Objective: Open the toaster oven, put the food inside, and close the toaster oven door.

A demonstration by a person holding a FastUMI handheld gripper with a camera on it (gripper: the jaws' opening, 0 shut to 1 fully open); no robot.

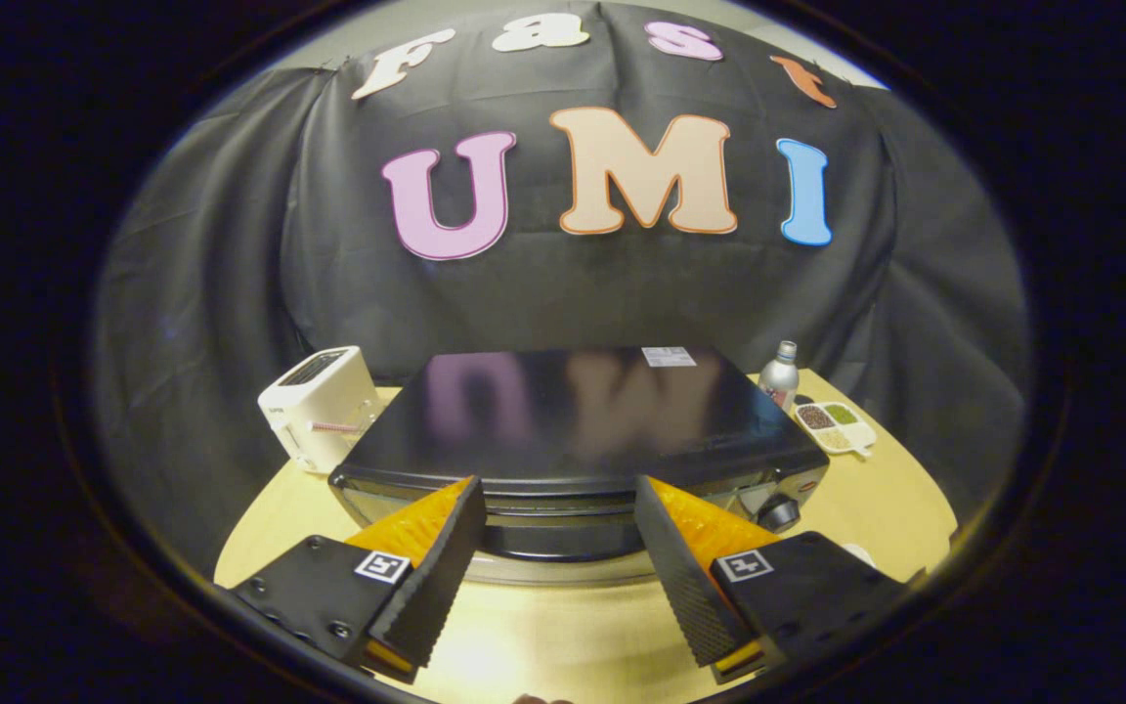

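- Clearly we are sitting at the very start: the toaster oven (578, 430) is standing on the table (563, 636) just ahead of our fingers, and its door (563, 533) is looking closed.
- We are holding the gripper (557, 508) with its fingers spread wide, gripping nothing, the door's top edge lying between the tips.
- We are judging that opening, loading and closing are all still ahead of us; we are not making out which item is the food to go in.
- We are seeing bare table between the fingers and the oven front, giving room for the door to swing down.
- We are watching the sides: a white toaster (319, 406) is standing close to the oven's left corner, and a metal bottle (780, 374) and a small tray of seasonings (835, 426) are sitting near its right rear.
- We are noting the control knob (778, 510) just beyond the right finger.
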